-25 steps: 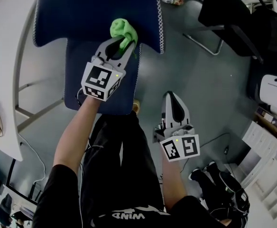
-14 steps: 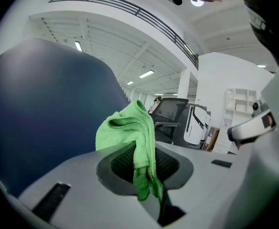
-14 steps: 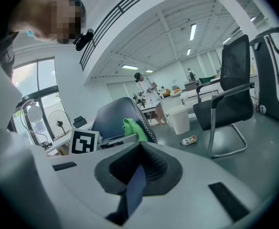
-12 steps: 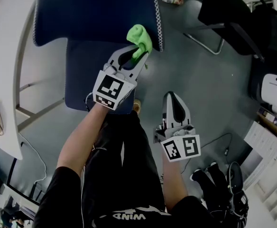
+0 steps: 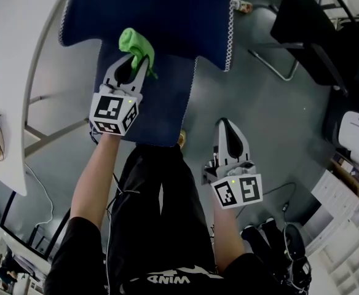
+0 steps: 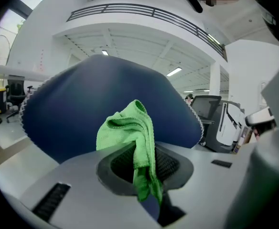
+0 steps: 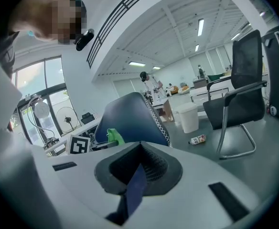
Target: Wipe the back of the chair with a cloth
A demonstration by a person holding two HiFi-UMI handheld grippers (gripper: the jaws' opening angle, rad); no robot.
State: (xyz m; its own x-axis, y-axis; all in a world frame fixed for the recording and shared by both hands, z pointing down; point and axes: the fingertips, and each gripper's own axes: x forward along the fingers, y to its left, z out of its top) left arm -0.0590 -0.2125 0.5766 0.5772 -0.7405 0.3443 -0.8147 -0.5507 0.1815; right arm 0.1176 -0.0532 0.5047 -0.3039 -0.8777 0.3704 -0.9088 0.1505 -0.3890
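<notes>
Cloth pinched in closed left gripper, bunched against chair back for wiping; right gripper closed, empty, parked clear.

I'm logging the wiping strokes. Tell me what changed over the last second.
The left hand-held gripper, shut on the cloth, swept right to the right edge of the chair back, then back left to about its middle. The head view shifted a little too. Nothing was let go or newly taken. The right hand-held gripper stayed shut, empty and low.
</notes>
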